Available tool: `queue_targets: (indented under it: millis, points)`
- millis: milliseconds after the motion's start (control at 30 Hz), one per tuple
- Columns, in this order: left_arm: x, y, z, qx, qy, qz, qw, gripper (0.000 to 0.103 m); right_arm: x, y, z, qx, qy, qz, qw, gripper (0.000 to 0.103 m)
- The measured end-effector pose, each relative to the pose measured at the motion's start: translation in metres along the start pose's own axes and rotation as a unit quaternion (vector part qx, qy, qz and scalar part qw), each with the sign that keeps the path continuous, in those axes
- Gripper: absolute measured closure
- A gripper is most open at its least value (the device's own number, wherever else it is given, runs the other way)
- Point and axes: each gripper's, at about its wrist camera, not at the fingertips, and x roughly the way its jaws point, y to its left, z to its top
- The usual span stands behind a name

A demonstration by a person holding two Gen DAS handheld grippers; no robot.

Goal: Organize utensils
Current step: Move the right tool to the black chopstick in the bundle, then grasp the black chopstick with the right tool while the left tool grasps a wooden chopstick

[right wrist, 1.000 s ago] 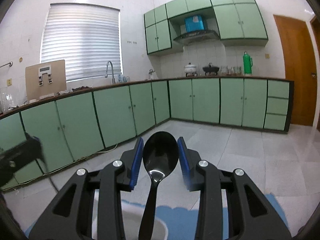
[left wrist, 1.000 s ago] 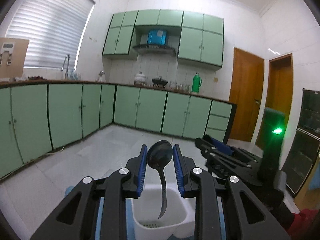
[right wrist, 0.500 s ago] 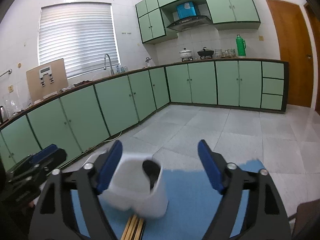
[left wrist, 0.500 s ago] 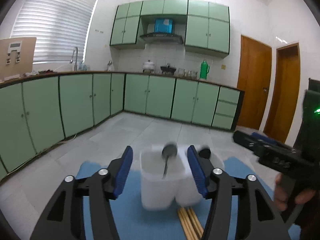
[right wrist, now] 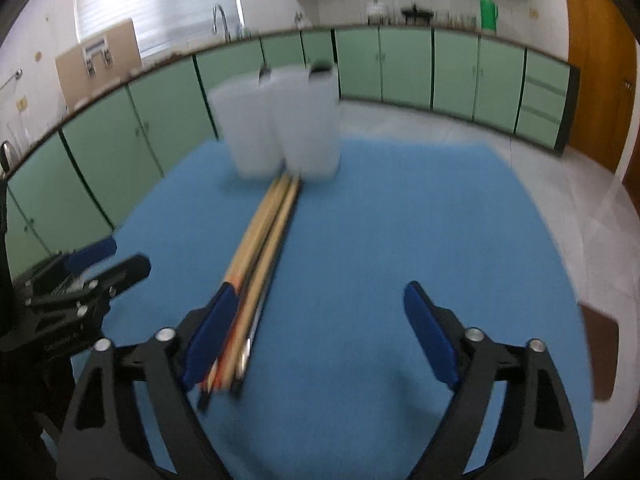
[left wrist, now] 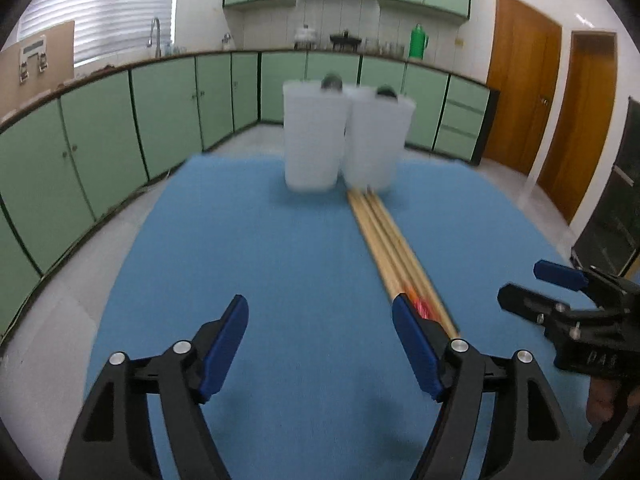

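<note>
Two white utensil holders (left wrist: 314, 136) (left wrist: 376, 140) stand side by side at the far end of a blue mat (left wrist: 280, 264). A dark spoon head (left wrist: 332, 81) pokes out of the left one and another (left wrist: 386, 91) out of the right one. A bundle of wooden chopsticks (left wrist: 396, 248) lies on the mat in front of them; it also shows in the right wrist view (right wrist: 260, 248). My left gripper (left wrist: 320, 336) is open and empty above the near mat. My right gripper (right wrist: 320, 328) is open and empty, its left finger beside the chopstick ends.
The mat (right wrist: 380, 220) lies on a pale table with grey floor beyond. Green kitchen cabinets (left wrist: 160, 120) run along the back and left. Wooden doors (left wrist: 520, 88) stand at the right. The right gripper's body (left wrist: 580, 320) shows in the left wrist view.
Both grippers let go of their black spoons into the white holders, opened wide and drew back and down toward the near mat. The chopsticks have come into view.
</note>
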Motion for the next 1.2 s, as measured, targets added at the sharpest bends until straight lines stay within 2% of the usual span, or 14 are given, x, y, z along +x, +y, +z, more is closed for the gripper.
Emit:
queue_targets:
  millis: [133,300,433,633,767,933,967,1000,1067,1200]
  points:
    - [0.004,-0.001,-0.017,0.002,0.028,0.007,0.9996,0.030,0.002,0.008,-0.021,0.017,0.035,0.020,0.999,0.032]
    - [0.003,-0.001,-0.023,0.004,0.037,0.015,0.9992,0.029,0.008,0.020,-0.030,0.004,0.049,0.027,0.998,0.040]
    - [0.003,0.004,-0.025,0.007,0.044,0.016,0.9989,0.028,0.011,0.030,-0.029,-0.019,0.049,0.017,0.998,0.041]
    - [-0.003,0.003,-0.029,0.012,0.049,0.016,0.9986,0.026,0.012,0.027,-0.026,-0.027,0.050,-0.027,0.998,0.048]
    - [-0.004,0.001,-0.030,0.015,0.050,0.013,0.9986,0.026,0.009,0.027,-0.023,-0.015,0.048,0.000,0.999,0.051]
    - [-0.001,-0.004,-0.032,0.019,0.061,0.005,0.9980,0.026,0.009,0.031,-0.030,-0.032,0.045,0.001,0.998,0.069]
    - [-0.001,-0.006,-0.033,0.021,0.063,0.003,0.9978,0.026,0.011,0.031,-0.029,-0.032,0.046,0.006,0.998,0.081]
    - [0.000,-0.007,-0.033,0.021,0.065,0.000,0.9977,0.026,0.013,0.031,-0.028,-0.032,0.047,0.007,0.998,0.089]
    - [0.002,-0.010,-0.034,0.023,0.073,-0.011,0.9970,0.026,0.014,0.030,-0.027,-0.029,0.047,0.010,0.998,0.096]
    - [0.004,-0.020,-0.038,0.029,0.090,-0.031,0.9950,0.026,0.008,0.022,-0.030,-0.017,0.044,0.009,0.999,0.097]
